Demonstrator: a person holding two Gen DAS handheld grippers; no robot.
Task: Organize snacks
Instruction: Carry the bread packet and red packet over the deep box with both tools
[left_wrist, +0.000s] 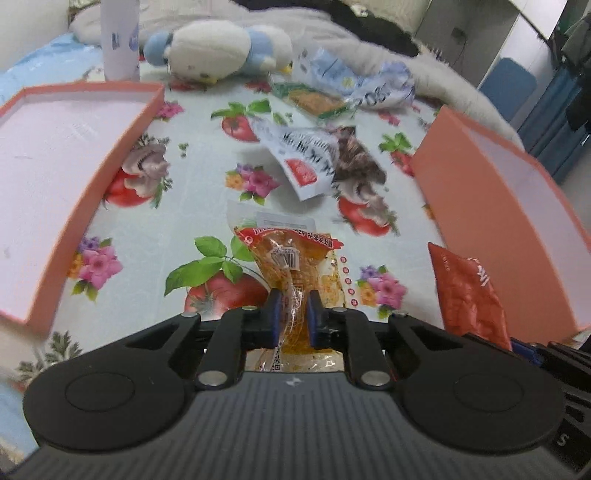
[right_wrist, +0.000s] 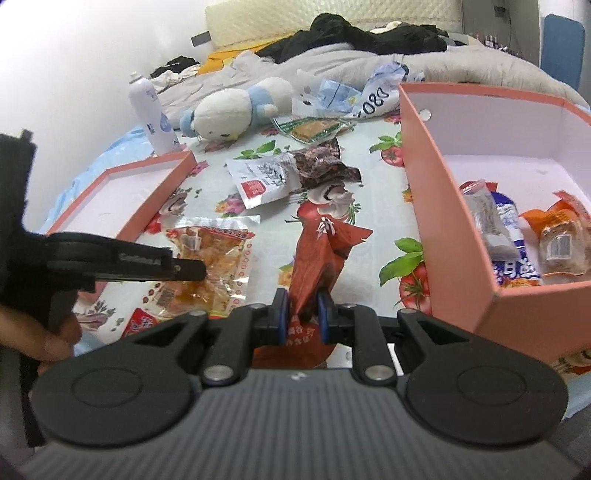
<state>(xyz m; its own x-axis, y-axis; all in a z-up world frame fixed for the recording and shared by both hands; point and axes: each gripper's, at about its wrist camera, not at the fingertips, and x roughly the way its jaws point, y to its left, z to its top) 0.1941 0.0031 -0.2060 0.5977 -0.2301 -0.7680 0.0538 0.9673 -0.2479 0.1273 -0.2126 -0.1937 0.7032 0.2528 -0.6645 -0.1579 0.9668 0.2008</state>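
Two snack packets are held at once above a flowered tablecloth (left_wrist: 207, 184). The left gripper (left_wrist: 293, 314) is pinched narrow on a clear packet of orange snack (left_wrist: 295, 258), gripped near its lower middle, with the sealed top reaching ahead of the claw. The right gripper (right_wrist: 301, 314) is likewise clamped on a crumpled red packet (right_wrist: 321, 254), which rises ahead of its jaws.

For the step to go well, each packet is best kept pinched firmly, since slick film can slip, and released only once it is over the deep pink box (right_wrist: 458, 280) to the right of the right claw, where three packets already lie. A shallow pink lid (left_wrist: 92, 177) lies empty to the left of the left claw. Ahead of both claws, a white packet with dark print (left_wrist: 306, 155) waits on the cloth.
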